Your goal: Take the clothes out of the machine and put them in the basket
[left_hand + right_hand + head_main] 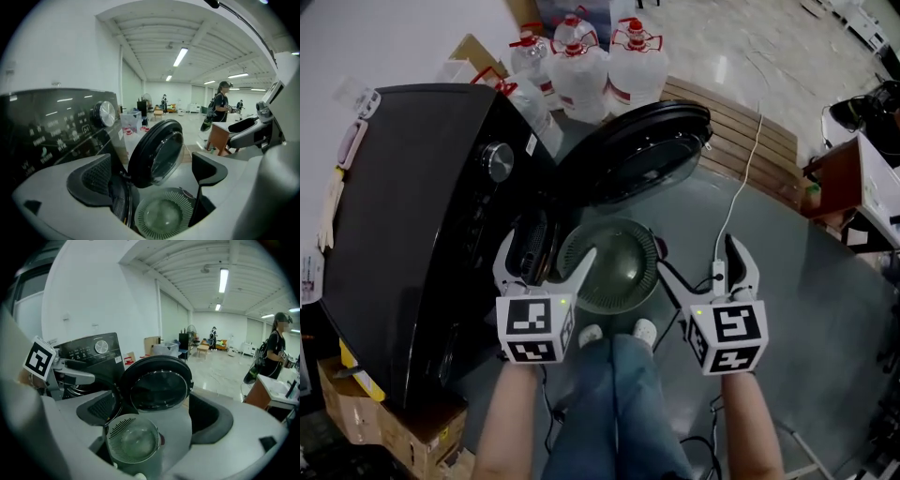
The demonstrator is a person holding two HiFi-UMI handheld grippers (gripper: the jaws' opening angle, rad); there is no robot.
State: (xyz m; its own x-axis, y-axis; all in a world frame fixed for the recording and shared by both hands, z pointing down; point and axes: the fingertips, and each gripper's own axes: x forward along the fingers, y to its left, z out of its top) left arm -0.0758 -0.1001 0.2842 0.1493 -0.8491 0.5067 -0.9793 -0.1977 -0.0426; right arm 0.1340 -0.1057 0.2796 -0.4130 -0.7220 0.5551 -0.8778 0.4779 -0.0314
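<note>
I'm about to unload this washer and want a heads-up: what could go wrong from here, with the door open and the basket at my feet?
The open door hangs close beyond the basket, so a reaching left gripper could knock it. The basket sits right by your shoes; a step could tip it. The white cable beside the right gripper might snag. Both grippers are open, empty.
</note>
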